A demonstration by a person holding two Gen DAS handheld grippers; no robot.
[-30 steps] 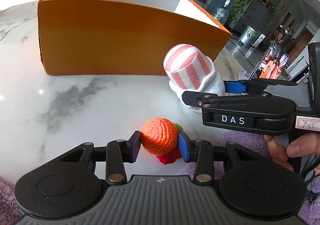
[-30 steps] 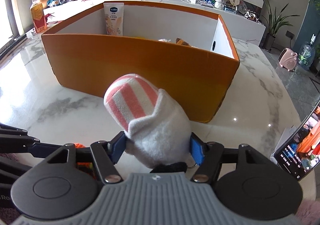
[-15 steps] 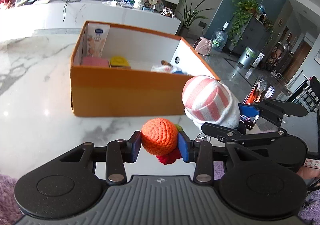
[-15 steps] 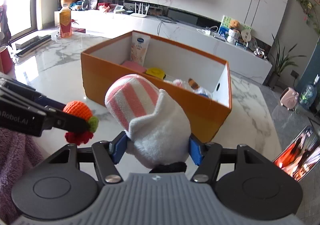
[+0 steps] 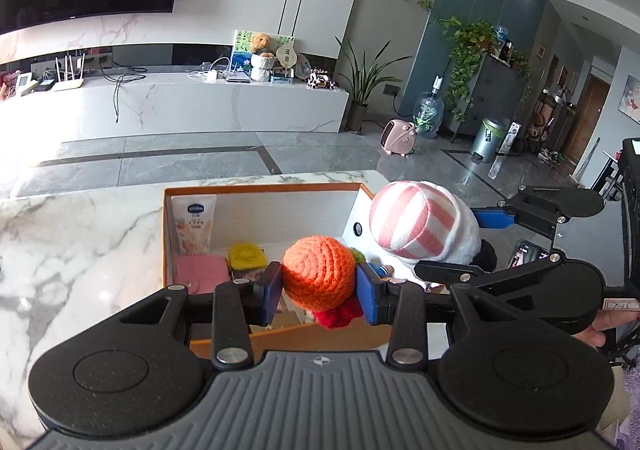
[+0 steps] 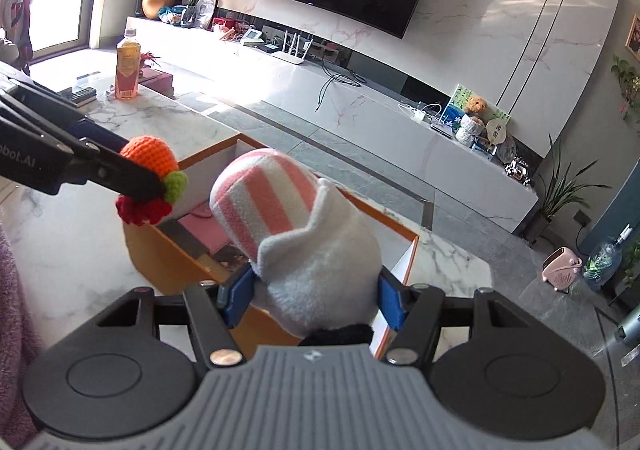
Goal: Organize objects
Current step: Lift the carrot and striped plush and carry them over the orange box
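My left gripper is shut on an orange crocheted ball with green and red bits, held above the near edge of the orange cardboard box. My right gripper is shut on a pink-and-white striped plush toy, held above the box's right end. The plush also shows in the left wrist view, and the ball in the right wrist view. Inside the box are a cream tube, a pink item and a yellow item.
The box stands on a white marble table. A juice bottle stands at the table's far left. A phone lies right of the box. A purple fuzzy cloth is at the near left.
Both grippers have risen with their toys from table height in front of the box to above it. I now look down into the box.
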